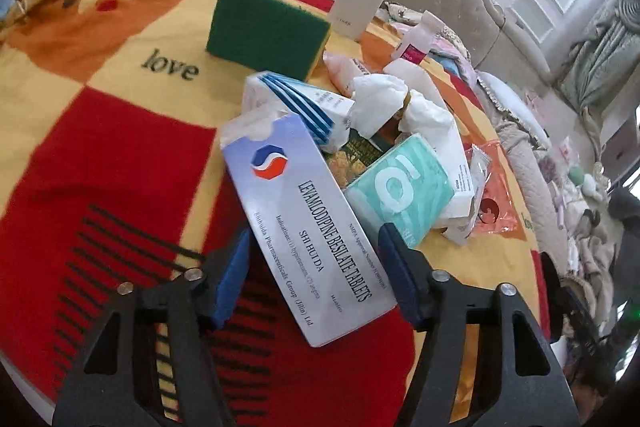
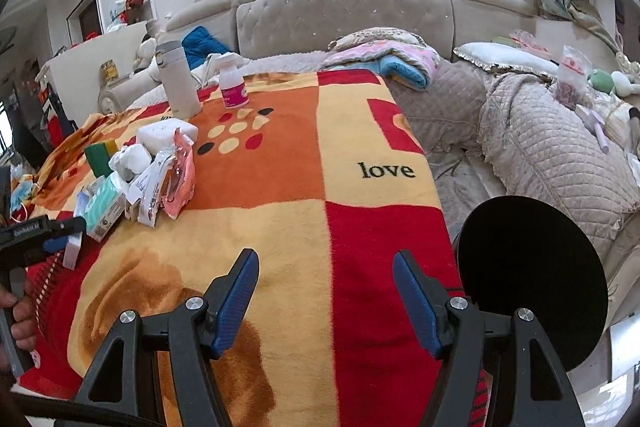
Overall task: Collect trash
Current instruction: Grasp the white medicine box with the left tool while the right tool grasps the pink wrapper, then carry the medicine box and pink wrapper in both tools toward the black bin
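On the bed's blanket point(image 1: 120, 147), the left tongs point(image 1: 316, 263) straddle the tablet box point(image 1: 304, 227) spread, right tongs point(image 2: 326, 291) spread idle; closing off-centre could skid it into the litter pile point(image 1: 400, 131).

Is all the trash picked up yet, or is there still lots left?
Nothing looks collected yet. The left gripper is open around the tablet box, not squeezing it. The right gripper is open and empty above the blanket. Still piled up: the crumpled tissue, teal tissue pack and pink wrapper.
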